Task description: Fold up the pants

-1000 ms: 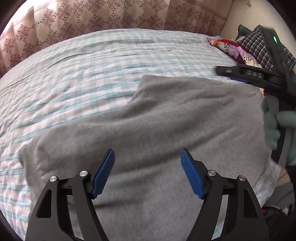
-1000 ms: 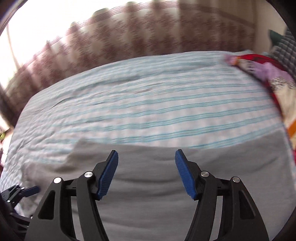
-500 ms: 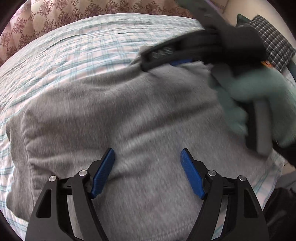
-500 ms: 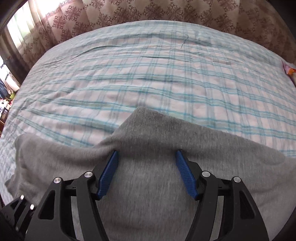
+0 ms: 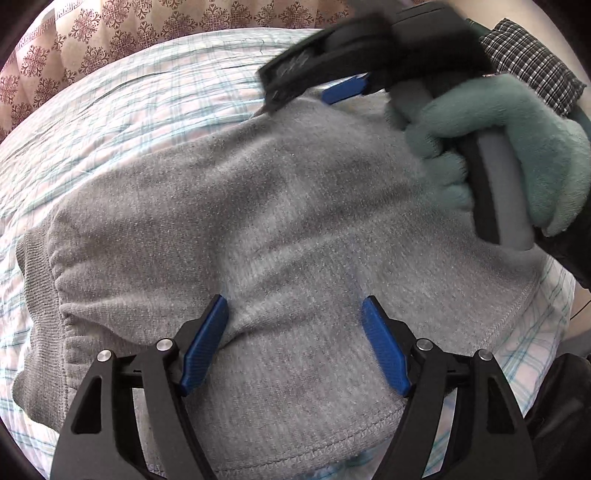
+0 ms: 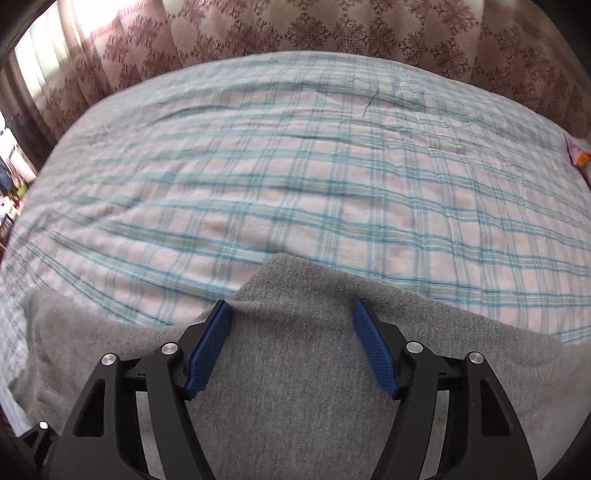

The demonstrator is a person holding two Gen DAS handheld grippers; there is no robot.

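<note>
Grey sweatpants (image 5: 258,221) lie folded on the checked bedsheet (image 5: 147,110); the ribbed waistband is at the left. My left gripper (image 5: 295,310) is open, low over the near part of the pants, holding nothing. My right gripper (image 6: 291,310) is open over the far folded edge of the pants (image 6: 295,369), which peaks between its pads. In the left wrist view the right gripper (image 5: 332,85) shows at top right, held by a green-gloved hand (image 5: 498,147).
The teal and pink checked bedsheet (image 6: 295,184) stretches far beyond the pants. A patterned curtain (image 6: 332,29) hangs behind the bed. A black-and-white checked cloth (image 5: 532,59) lies at the far right.
Both grippers have dropped closer to the pants. The right gripper swung left across to the far folded edge. The pants look more bunched, with the waistband now in view.
</note>
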